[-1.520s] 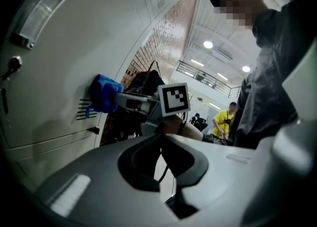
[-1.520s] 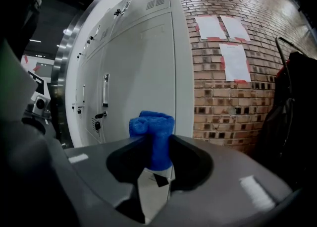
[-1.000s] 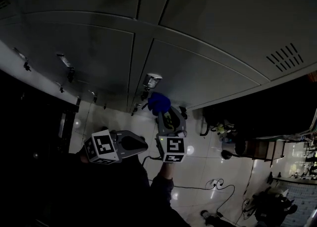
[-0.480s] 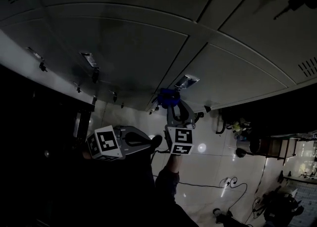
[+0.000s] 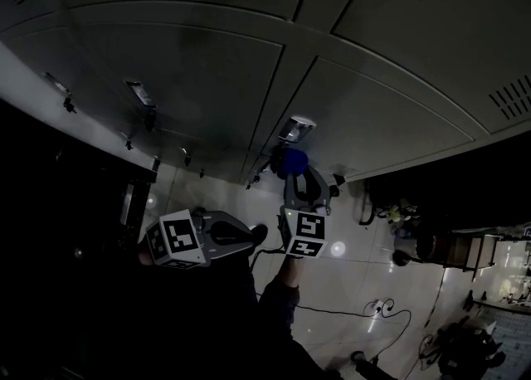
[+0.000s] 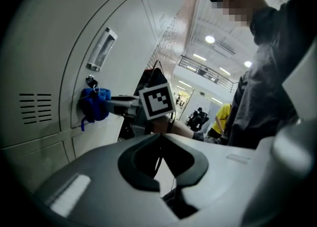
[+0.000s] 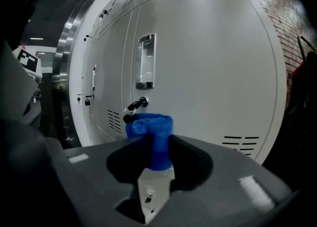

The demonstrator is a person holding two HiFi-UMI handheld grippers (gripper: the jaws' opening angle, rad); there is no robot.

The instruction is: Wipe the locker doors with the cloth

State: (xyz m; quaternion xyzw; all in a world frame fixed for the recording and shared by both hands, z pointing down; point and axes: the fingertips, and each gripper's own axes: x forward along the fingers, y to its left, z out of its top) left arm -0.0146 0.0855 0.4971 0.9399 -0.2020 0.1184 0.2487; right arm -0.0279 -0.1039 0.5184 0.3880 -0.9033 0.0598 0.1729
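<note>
Right gripper [image 5: 294, 172] is closed on the blue cloth [image 5: 290, 160]; in its own view both jaws clamp the cloth's [image 7: 151, 128] folded lower part, and a rolled bundle stands up above the fingertips. The cloth is presented to the grey locker door [image 7: 213, 67], near that door's left edge as the right gripper view shows it, directly below the recessed handle [image 7: 145, 61] and at the small dark latch [image 7: 135, 105]. In the left gripper view the cloth [image 6: 94, 104] appears pressed against the door face just under the latch; firm contact cannot be confirmed from the dark head view. Vent slots [image 7: 242, 142] lie toward the same door's lower right corner, well apart from the cloth. Left gripper [image 5: 258, 235] is held low, away from the lockers, beside the right gripper's marker cube [image 5: 304, 235]; its jaws meet at the tips with nothing between them, as its own view [image 6: 159, 136] shows. That view looks across at the right gripper [image 6: 115, 105] and the person's dark-clad torso [image 6: 265, 77]. Tiled floor [image 5: 332, 275] below the lockers carries a loose cable [image 5: 365, 312].
</note>
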